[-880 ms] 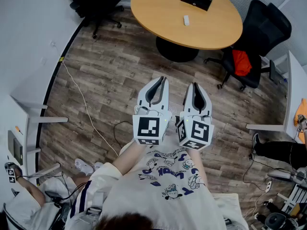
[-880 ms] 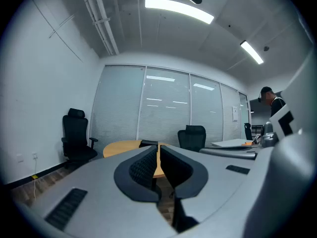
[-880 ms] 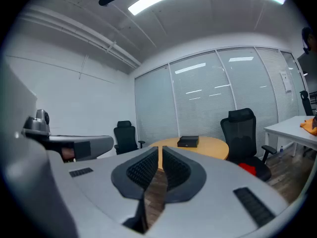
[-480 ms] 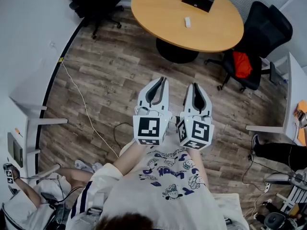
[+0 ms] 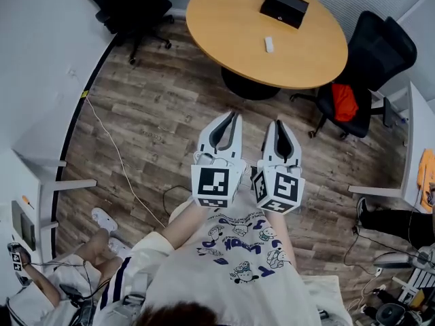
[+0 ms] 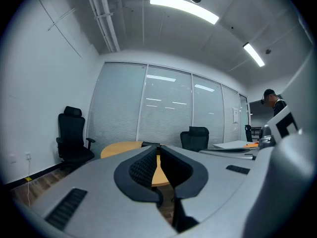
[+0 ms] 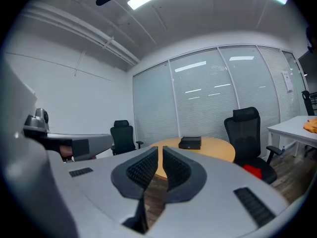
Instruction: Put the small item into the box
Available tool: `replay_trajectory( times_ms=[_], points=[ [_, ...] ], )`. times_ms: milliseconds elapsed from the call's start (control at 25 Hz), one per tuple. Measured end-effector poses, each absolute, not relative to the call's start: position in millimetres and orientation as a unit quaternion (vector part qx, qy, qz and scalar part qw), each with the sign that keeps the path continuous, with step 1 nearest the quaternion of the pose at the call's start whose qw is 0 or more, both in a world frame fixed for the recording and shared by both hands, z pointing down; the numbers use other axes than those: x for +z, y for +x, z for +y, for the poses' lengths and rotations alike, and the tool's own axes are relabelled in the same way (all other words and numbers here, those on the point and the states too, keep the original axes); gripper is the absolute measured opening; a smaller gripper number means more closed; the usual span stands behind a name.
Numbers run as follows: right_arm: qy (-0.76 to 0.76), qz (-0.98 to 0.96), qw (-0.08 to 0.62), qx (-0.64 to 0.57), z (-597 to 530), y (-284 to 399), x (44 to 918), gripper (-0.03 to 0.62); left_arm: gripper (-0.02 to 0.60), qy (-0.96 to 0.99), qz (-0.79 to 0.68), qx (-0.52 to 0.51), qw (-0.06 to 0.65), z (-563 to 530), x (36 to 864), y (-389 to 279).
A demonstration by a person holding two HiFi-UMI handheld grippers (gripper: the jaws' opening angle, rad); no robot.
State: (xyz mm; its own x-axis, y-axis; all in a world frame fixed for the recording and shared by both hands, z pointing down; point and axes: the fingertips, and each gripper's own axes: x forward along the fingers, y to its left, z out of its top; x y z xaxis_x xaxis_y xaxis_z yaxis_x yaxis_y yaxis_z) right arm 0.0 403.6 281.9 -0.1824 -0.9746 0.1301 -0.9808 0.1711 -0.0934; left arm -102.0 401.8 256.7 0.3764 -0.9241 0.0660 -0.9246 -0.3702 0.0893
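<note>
A black box point(image 5: 283, 7) sits on the far side of the round wooden table point(image 5: 231, 12), with a small white item point(image 5: 269, 44) lying nearer on the tabletop. Both grippers are held side by side in front of the person's chest, well short of the table and above the wooden floor. The left gripper point(image 5: 230, 117) is shut and holds nothing. The right gripper point(image 5: 279, 123) is likewise shut and empty. In the right gripper view the box point(image 7: 190, 143) shows on the table point(image 7: 215, 148) beyond the shut right gripper point(image 7: 161, 154). The left gripper point(image 6: 159, 151) points at the table point(image 6: 121, 148).
Black office chairs stand at the table's left point(image 5: 129, 2) and right point(image 5: 370, 60), the right one with a red thing point(image 5: 345, 92) on it. A cable point(image 5: 119, 155) runs over the floor. White desks point(image 5: 34, 182) line the left side, and another person's legs point(image 5: 102, 233) show there.
The table and chairs sit slightly lower and further right in the head view. The other person's legs at lower left have shifted. Both grippers keep their place and stay shut.
</note>
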Motion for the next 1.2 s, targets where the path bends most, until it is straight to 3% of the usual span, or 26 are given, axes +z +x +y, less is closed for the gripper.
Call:
replay_trajectory(
  times_ms=[600, 1200],
  points=[
    [0.663, -0.742, 0.018, 0.098, 341.1, -13.6, 291.1, 0.046, 0.032, 0.842, -0.535, 0.019, 0.066, 334.6, 269.1, -122.4],
    [0.653, -0.747, 0.029, 0.118, 259.2, 9.2, 306.5, 0.046, 0.032, 0.834, -0.545, 0.026, 0.085, 254.7, 285.4, -99.1]
  ],
)
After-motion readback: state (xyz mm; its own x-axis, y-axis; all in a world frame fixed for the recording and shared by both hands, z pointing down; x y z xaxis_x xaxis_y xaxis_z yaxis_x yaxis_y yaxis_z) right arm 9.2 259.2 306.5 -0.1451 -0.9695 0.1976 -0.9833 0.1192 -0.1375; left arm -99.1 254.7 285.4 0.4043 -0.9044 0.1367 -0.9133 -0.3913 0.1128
